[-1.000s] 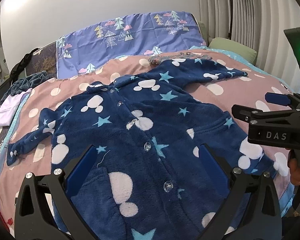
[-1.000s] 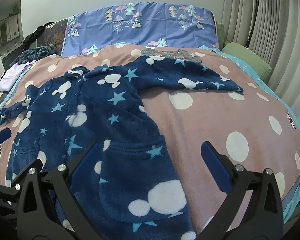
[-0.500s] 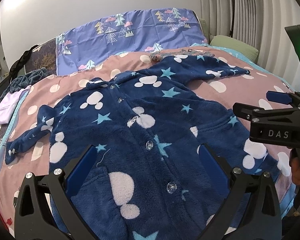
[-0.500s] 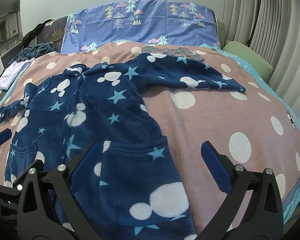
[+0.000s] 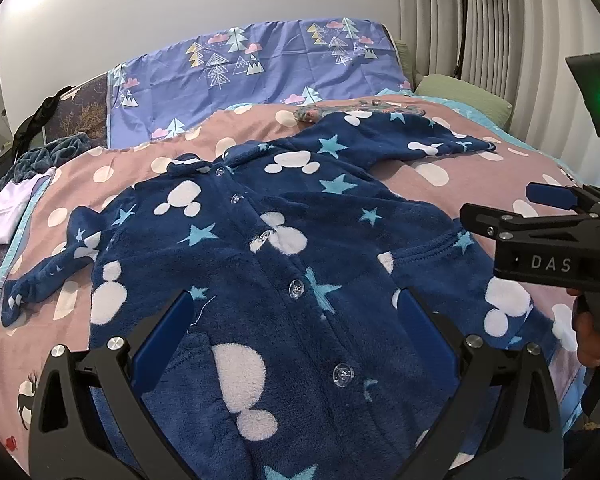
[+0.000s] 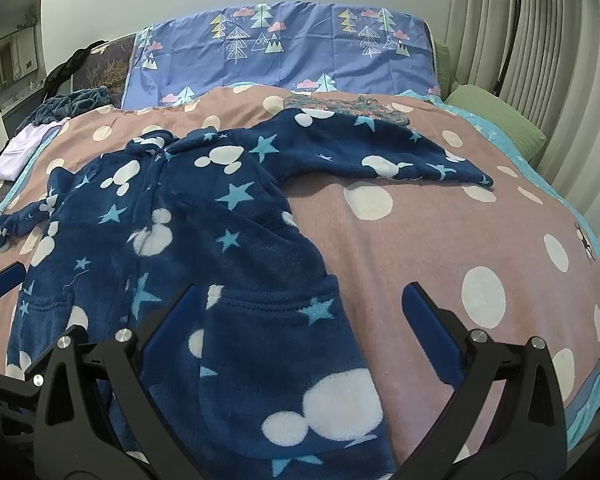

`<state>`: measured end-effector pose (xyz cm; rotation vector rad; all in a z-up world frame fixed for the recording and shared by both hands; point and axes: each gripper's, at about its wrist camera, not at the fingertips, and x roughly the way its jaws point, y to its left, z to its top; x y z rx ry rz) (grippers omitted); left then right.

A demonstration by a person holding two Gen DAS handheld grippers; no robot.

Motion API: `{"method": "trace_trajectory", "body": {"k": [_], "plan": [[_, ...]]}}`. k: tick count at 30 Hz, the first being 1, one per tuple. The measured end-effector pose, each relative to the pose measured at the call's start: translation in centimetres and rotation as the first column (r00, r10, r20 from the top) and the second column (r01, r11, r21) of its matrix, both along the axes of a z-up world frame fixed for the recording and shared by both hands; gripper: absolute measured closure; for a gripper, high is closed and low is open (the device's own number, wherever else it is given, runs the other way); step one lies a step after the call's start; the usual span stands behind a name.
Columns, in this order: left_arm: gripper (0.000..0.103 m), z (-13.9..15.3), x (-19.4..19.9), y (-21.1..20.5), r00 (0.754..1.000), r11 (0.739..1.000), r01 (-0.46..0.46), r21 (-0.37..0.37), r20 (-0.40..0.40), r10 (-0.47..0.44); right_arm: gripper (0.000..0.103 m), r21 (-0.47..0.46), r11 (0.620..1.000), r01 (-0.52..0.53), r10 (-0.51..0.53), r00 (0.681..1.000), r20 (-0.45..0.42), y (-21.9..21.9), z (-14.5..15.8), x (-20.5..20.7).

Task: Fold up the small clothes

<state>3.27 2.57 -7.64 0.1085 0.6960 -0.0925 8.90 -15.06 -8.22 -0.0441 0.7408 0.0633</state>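
Navy fleece makes up the small buttoned top (image 5: 284,248), printed with white mouse-head shapes and pale blue stars, and it lies front-up and spread flat on the pink polka-dot bedcover (image 6: 440,232). Its button placket runs from the collar at the far end down toward the near edge; 5 clear buttons show in the left wrist view. One sleeve (image 6: 380,152) stretches out to the right across the bedcover, its far edge lying over a floral cloth (image 6: 340,105). The other sleeve (image 5: 48,268) trails off to the left and bends toward the near side.

The left gripper (image 5: 296,320) hovers over the near part of the top, its blue-padded jaws spread wide with nothing between them. The right gripper (image 6: 300,312) hangs over the top's near right corner, above a patch pocket (image 6: 276,344), jaws likewise spread and empty. In the left wrist view the right gripper's black body, marked DAS, shows at the right edge, with part of a hand (image 5: 590,340) below it.

At the far end stands a blue pillowcase (image 6: 284,52) with tree prints, with a green cushion (image 6: 496,116) at the far right.
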Motion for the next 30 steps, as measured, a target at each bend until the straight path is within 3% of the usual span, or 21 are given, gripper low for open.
{"method": "trace_trajectory", "body": {"k": [17, 22, 26, 30], "plan": [[0.001, -0.8, 0.4, 1.7, 1.0, 0.999, -0.023, -0.032, -0.017, 0.023, 0.002, -0.033, 0.999, -0.004, 0.005, 1.0, 0.016, 0.7, -0.8, 0.6], [0.001, -0.9, 1.0, 4.4, 0.999, 0.993, -0.035, -0.117, -0.017, 0.033, 0.002, -0.043, 0.999, -0.014, 0.014, 1.0, 0.017, 0.7, -1.3, 1.0], [0.009, -1.1, 1.8, 10.2, 0.991, 0.966, -0.136, -0.219, -0.019, 0.135, 0.002, -0.05, 0.999, -0.001, 0.002, 1.0, 0.017, 0.0, -1.7, 1.6], [0.024, -2.1, 2.1, 18.7, 0.954, 0.897, -0.297, -0.326, -0.055, 0.296, 0.002, -0.054, 0.998, 0.024, -0.024, 1.0, -0.005, -0.9, -2.6, 2.4]]}}
